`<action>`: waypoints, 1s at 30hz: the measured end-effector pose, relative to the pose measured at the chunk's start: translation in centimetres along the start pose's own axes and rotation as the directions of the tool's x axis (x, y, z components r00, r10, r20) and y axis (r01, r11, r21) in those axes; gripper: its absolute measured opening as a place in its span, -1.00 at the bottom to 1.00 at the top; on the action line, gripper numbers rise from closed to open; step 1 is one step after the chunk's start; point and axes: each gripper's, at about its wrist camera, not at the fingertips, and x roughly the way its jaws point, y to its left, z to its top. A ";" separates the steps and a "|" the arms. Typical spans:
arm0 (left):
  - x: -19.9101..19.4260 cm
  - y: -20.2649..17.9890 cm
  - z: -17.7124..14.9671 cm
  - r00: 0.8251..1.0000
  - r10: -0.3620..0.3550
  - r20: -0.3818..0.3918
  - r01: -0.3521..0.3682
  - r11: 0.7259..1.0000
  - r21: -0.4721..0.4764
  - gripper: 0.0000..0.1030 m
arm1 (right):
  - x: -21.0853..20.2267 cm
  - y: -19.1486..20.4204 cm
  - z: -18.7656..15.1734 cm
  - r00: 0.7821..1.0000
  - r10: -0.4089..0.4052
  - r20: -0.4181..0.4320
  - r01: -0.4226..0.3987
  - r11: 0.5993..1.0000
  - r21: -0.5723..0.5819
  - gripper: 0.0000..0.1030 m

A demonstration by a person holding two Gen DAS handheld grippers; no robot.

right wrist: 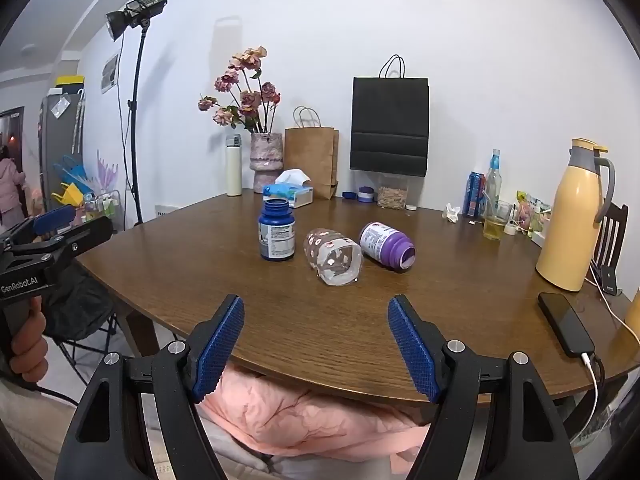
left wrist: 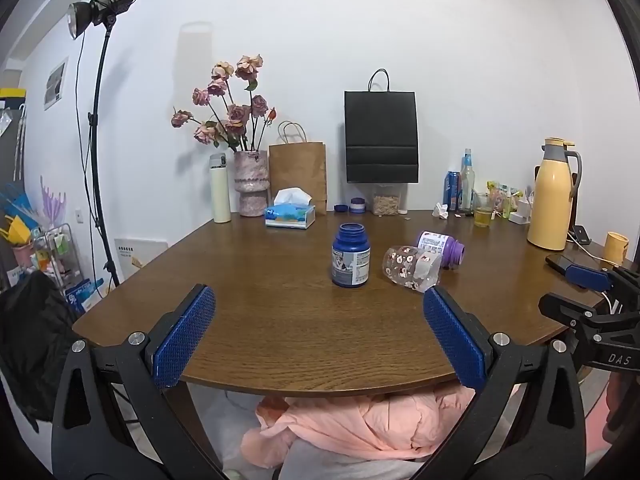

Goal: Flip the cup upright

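1. The surface [right wrist: 224, 280] is a brown wooden table that fills the middle of both views; its near edge lies just under your fingers, so both grippers hang back at that edge with nothing reached yet.
2. Your left gripper [left wrist: 319, 300] has its fingers spread wide and holds nothing. Your right gripper [right wrist: 316, 312] is likewise wide open and empty.
3. An upright blue bottle [right wrist: 276, 230] with no cap stands just to the left of the cup, close but apart from it. A purple bottle [right wrist: 386, 246] lies on its side just beyond and to the right, and from the left wrist view it looks to be touching or nearly touching the cup.
4. The cup [right wrist: 334, 258] is a clear glass with a small printed pattern, lying on its side near the middle of the surface, between those two bottles.
5. The relation to steer by: the cup's long axis runs roughly away from you, base toward the far left, open mouth toward you and slightly right. From the right gripper it sits almost straight ahead, centred between the fingers; from the left it lies ahead and off to the right, past the right finger. Your right hand looks better placed.
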 end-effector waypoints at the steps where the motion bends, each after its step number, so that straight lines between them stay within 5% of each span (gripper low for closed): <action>1: -0.1 0.0 0.1 1.000 -0.001 0.003 0.001 1.000 -0.001 1.00 | -0.1 -0.1 0.0 1.000 0.001 0.017 -0.002 1.000 0.011 0.53; 30: -0.2 -0.2 0.2 1.000 -0.002 0.004 0.002 1.000 0.003 1.00 | -0.3 -0.4 -0.1 1.000 0.005 0.012 -0.005 1.000 0.030 0.53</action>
